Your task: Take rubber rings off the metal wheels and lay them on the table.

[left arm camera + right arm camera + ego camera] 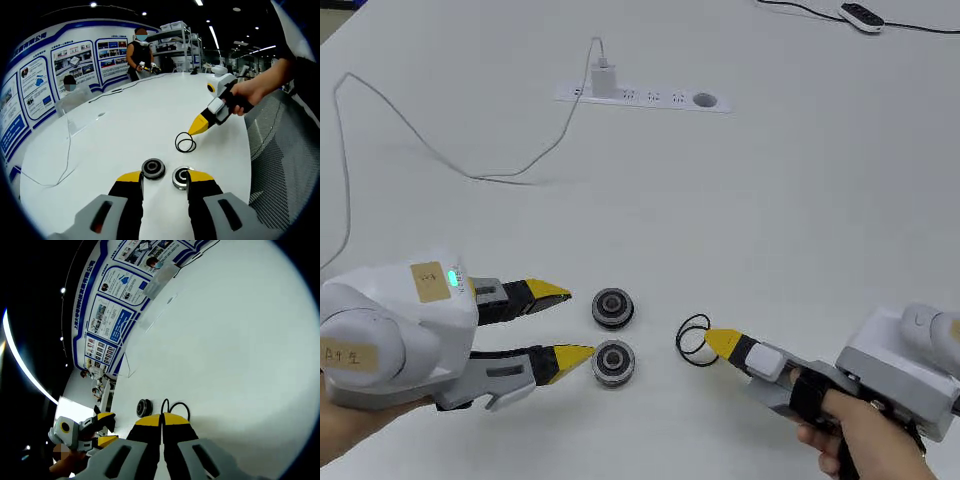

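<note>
Two small metal wheels lie side by side on the white table (770, 200). The far wheel (612, 307) (153, 169) (144, 407) looks dark around its rim. The near wheel (614, 362) (181, 177) shows a silvery rim. My left gripper (560, 323) (165, 176) (107, 428) is open just left of both wheels, touching neither. A thin black rubber ring (694, 340) (185, 142) (176, 405) lies looped on the table right of the wheels. My right gripper (723, 343) (196, 127) (161, 420) is shut at its edge, the ring rising from the jaw seam.
At the back lies a white power strip (650, 98) with a white charger (604, 78) plugged in, and its cable (440, 155) trails off to the left. A black device (861, 16) on a cord sits at the far right. A person (141, 50) stands far off.
</note>
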`<action>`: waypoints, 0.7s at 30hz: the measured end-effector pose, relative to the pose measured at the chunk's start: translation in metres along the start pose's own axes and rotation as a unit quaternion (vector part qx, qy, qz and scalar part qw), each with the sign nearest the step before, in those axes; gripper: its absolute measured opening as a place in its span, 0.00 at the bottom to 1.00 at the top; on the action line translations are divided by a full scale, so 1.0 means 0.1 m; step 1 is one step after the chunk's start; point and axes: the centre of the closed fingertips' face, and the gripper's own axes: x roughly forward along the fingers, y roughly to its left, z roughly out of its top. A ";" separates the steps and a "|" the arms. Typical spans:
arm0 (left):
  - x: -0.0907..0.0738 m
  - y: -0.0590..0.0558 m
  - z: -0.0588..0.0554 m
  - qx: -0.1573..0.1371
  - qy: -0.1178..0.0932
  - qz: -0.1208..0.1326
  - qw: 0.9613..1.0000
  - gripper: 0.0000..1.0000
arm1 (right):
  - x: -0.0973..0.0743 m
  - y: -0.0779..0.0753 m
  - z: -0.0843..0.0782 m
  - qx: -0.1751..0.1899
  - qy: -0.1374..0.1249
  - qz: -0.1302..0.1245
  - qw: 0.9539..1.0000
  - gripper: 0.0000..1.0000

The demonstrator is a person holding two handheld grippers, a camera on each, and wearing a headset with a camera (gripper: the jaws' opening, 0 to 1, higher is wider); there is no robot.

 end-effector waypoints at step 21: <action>-0.01 0.00 -0.03 -0.005 0.002 0.003 1.000 0.34 | -0.06 -0.22 -0.04 -0.073 0.008 -0.076 0.994 0.11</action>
